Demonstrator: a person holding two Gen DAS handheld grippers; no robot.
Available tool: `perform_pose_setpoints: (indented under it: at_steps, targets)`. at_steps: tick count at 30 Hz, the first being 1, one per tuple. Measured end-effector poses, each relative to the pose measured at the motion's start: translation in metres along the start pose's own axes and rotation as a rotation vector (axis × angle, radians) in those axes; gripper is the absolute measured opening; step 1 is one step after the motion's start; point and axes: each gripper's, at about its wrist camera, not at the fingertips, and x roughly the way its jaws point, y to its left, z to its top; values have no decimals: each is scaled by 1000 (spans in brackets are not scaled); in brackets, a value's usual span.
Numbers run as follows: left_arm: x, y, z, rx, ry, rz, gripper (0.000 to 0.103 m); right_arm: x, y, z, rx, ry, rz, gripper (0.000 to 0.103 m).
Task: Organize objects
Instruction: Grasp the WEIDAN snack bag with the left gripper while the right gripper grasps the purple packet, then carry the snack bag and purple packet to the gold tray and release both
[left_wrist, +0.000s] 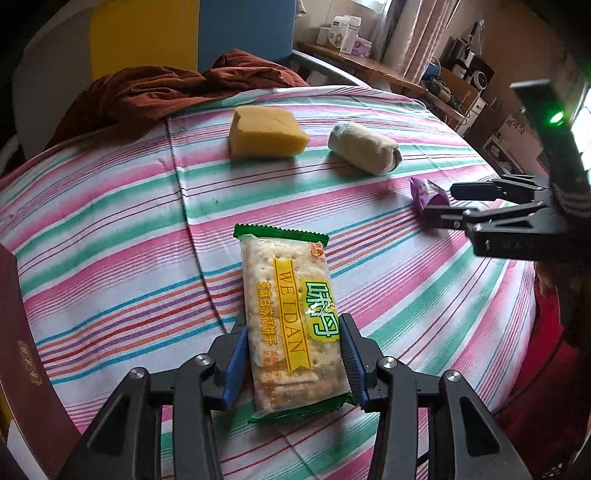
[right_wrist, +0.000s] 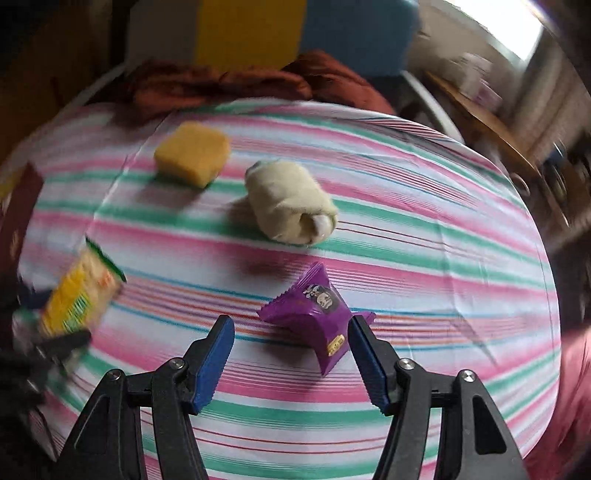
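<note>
Pick-up step: the left gripper (left_wrist: 291, 354) clamps the cracker packet (left_wrist: 286, 321); the right gripper (right_wrist: 291, 354), jaws wide, straddles the purple packet (right_wrist: 314, 314) at lower centre. Next move: closing.

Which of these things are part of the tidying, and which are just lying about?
Part of the job:
- cracker packet, held between the left gripper fingers
- purple snack packet, between the open right gripper fingers
- yellow sponge
- rolled sock

Probably just lying about:
- rust-red blanket
- boxes on the shelf
</note>
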Motion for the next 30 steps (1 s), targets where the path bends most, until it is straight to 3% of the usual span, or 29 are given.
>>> perform_pose_setpoints:
  at_steps: [7,10,21,30]
  targets:
    - [0,2,-1,-18,-2,-12,48,27,-12,4,-15,36,23,63]
    - [-2,2,-2,-19,-9,-10,47,27,-17,3,27,26,46,44]
    - [-7,5,-4,-34,-21,-11,46,-1,19,3,62,-1,101,43]
    - [-55,12,-17,-46,-103,-9,46,-22,63,3,53,-54,167,43]
